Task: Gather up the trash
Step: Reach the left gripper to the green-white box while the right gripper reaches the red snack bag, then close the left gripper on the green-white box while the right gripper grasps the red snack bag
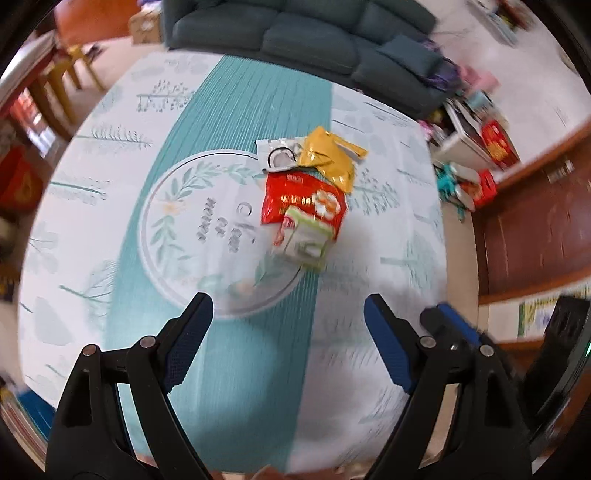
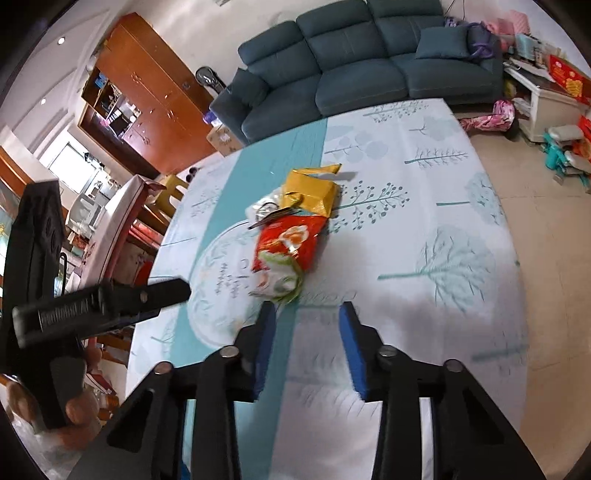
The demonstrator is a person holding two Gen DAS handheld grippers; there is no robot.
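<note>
A pile of snack wrappers lies mid-table: a yellow bag [image 1: 332,158] [image 2: 310,190], a silver wrapper [image 1: 279,154] [image 2: 264,208], a red bag [image 1: 304,201] [image 2: 291,240] and a white-and-green packet [image 1: 304,242] [image 2: 279,282]. My left gripper [image 1: 288,306] is open and empty, above the tablecloth short of the pile. My right gripper [image 2: 307,312] is open and empty, its fingertips just short of the white-and-green packet. The right gripper's fingers [image 1: 448,325] show at the right of the left wrist view, and the left gripper [image 2: 110,295] shows at the left of the right wrist view.
The table wears a white and teal tablecloth [image 1: 229,122] [image 2: 424,221] with tree prints. A dark teal sofa [image 1: 303,33] [image 2: 362,62] stands beyond the far edge. Boxes and clutter [image 1: 480,155] [image 2: 554,110] lie on the floor to the right. Wooden cabinets [image 2: 147,96] stand at left.
</note>
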